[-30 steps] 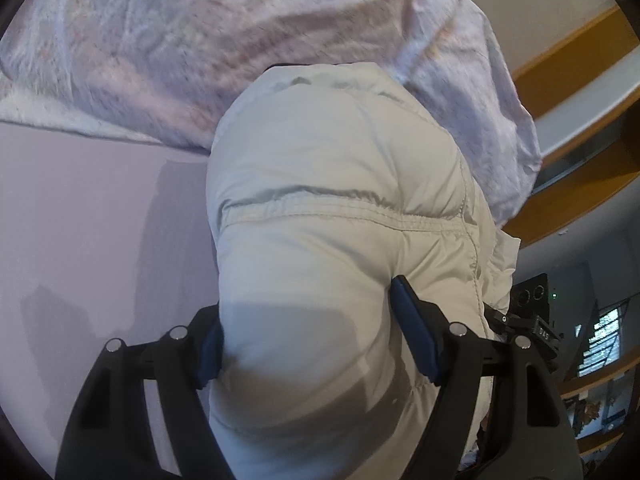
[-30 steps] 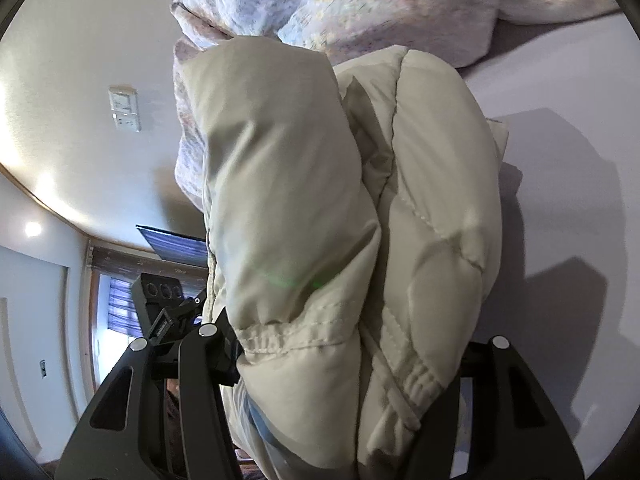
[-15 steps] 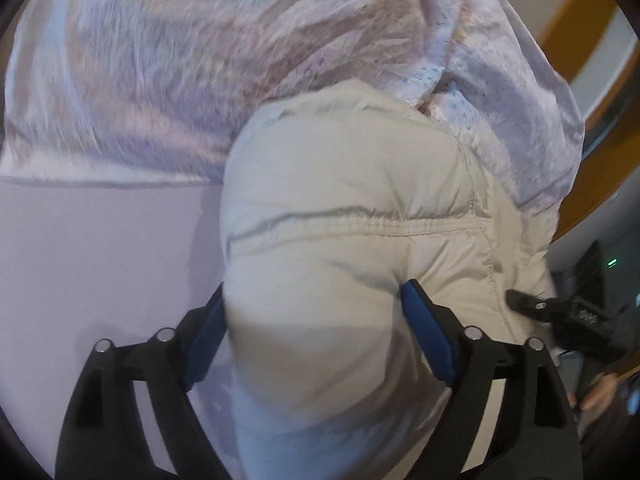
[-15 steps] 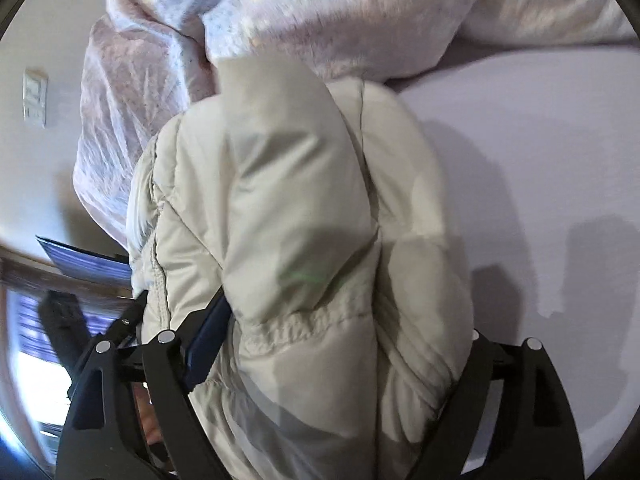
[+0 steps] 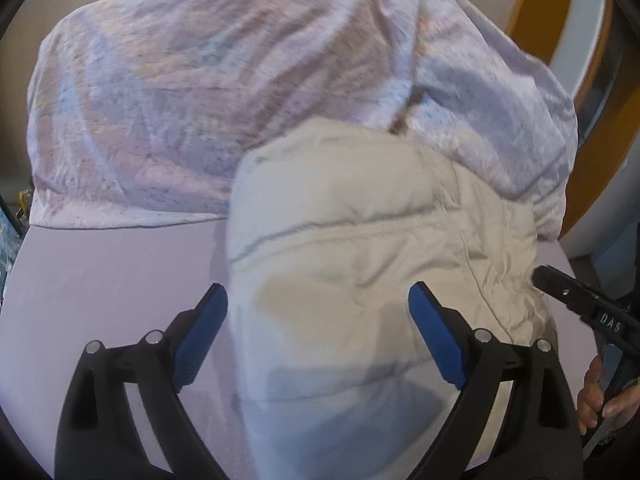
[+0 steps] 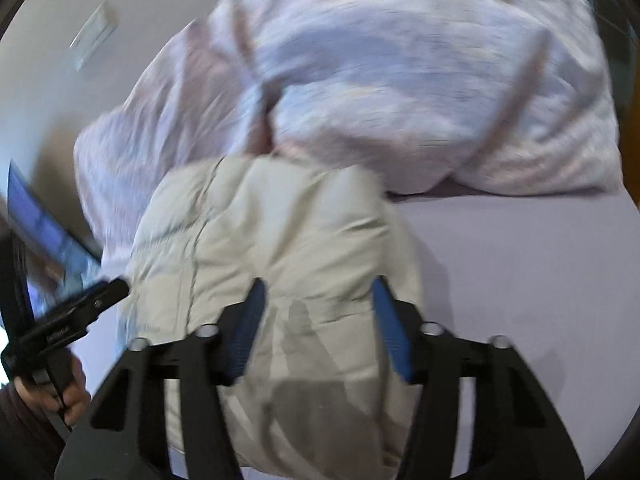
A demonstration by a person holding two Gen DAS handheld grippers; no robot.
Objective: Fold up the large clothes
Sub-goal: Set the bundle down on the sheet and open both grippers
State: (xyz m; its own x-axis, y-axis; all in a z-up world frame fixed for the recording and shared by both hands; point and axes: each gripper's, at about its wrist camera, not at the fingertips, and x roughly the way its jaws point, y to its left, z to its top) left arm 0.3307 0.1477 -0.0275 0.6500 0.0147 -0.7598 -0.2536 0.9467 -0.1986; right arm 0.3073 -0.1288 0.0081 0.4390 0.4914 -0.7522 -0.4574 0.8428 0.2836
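A cream quilted puffer jacket point(image 5: 360, 248) lies bundled on the lilac bed sheet point(image 5: 112, 280), its far end against a rumpled duvet. My left gripper point(image 5: 318, 320) is open, its blue pads wide apart on either side of the jacket's near end. The jacket also shows in the right wrist view point(image 6: 280, 240). My right gripper point(image 6: 318, 312) is open over the jacket, blue pads apart and above the fabric. Each gripper's tip shows in the other's view, at the jacket's side.
A large pale patterned duvet point(image 5: 240, 92) is heaped behind the jacket and shows again in the right wrist view point(image 6: 400, 80). Bare sheet point(image 6: 520, 280) lies to the right of the jacket. A wall with a switch plate point(image 6: 94, 36) is at the left.
Both grippers held the jacket lifted and squeezed between their pads; they have lowered it onto the bed and opened, letting it go. The jacket now rests on the sheet.
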